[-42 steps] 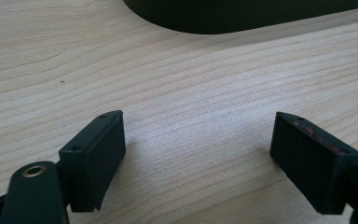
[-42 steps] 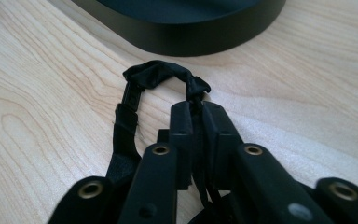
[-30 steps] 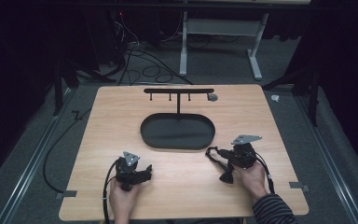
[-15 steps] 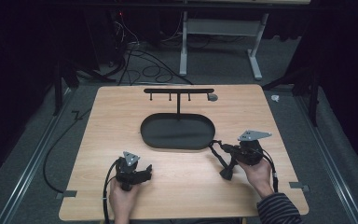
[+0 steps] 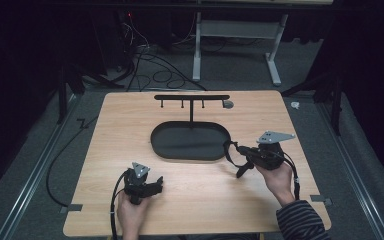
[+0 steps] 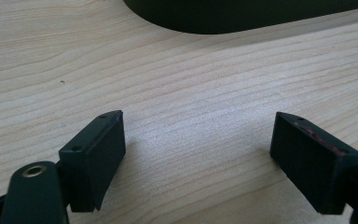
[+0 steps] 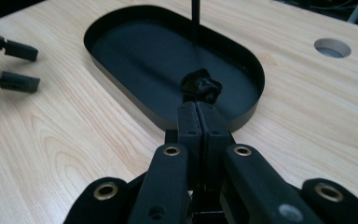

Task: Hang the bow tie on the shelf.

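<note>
We work at the wooden table [image 5: 190, 200], where the black oval tray [image 5: 190, 141] sits at the foot of a hook rack [image 5: 191, 98], likely placed to catch whatever hangs above it. Our right gripper [image 7: 198, 105] has its jaws pressed together on a small black strap [image 7: 201, 86], held above the tray's near rim so it can go toward the hooks. Our left gripper [image 6: 200, 154] rests on the table with jaws wide and empty, out of the way.

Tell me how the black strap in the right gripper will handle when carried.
The black strap is probably floppy: it droops in a loop from the right gripper. It is likely light, since a pinch of the shut fingers carries it. Hanging loose, it may swing or catch the tray rim.
</note>
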Available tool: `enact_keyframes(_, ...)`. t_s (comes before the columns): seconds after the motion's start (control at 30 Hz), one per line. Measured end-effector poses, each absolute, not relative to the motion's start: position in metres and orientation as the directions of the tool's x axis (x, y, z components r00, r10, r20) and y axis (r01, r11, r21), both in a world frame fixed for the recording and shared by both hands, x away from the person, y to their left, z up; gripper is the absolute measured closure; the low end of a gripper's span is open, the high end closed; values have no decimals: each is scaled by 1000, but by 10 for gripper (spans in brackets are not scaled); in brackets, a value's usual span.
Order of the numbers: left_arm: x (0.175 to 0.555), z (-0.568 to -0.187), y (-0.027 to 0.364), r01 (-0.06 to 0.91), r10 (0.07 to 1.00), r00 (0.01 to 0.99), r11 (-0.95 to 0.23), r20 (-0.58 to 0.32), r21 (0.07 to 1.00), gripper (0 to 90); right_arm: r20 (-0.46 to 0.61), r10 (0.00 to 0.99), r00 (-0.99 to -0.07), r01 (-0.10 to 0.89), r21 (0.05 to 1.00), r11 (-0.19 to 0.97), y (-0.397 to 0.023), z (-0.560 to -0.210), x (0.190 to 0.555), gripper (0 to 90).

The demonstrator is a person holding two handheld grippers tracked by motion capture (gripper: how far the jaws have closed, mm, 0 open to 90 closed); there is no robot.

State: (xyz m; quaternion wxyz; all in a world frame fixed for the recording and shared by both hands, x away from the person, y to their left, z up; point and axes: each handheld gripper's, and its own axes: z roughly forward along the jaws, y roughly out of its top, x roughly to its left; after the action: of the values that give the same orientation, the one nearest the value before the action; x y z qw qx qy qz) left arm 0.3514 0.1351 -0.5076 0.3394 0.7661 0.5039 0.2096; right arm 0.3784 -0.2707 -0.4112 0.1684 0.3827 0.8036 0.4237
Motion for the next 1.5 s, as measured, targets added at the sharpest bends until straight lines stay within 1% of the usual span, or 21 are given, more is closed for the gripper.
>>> enact_keyframes(0.43,351,-508,135,630,914,405,-262,-21,731,184,33,736,-676,424,835,352,-259,-384,396,900)
enact_keyframes(0.83,351,-508,135,630,914,404,-261,-21,731,184,27,719,-695,405,840,360,-241,-365,418,900)
enact_keyframes(1.1,351,-508,135,630,914,405,-262,-21,731,184,14,698,-716,386,841,379,-223,-355,431,900)
enact_keyframes(1.5,351,-508,135,630,914,405,-263,-20,731,183,30,682,-730,371,856,359,-209,-343,440,900)
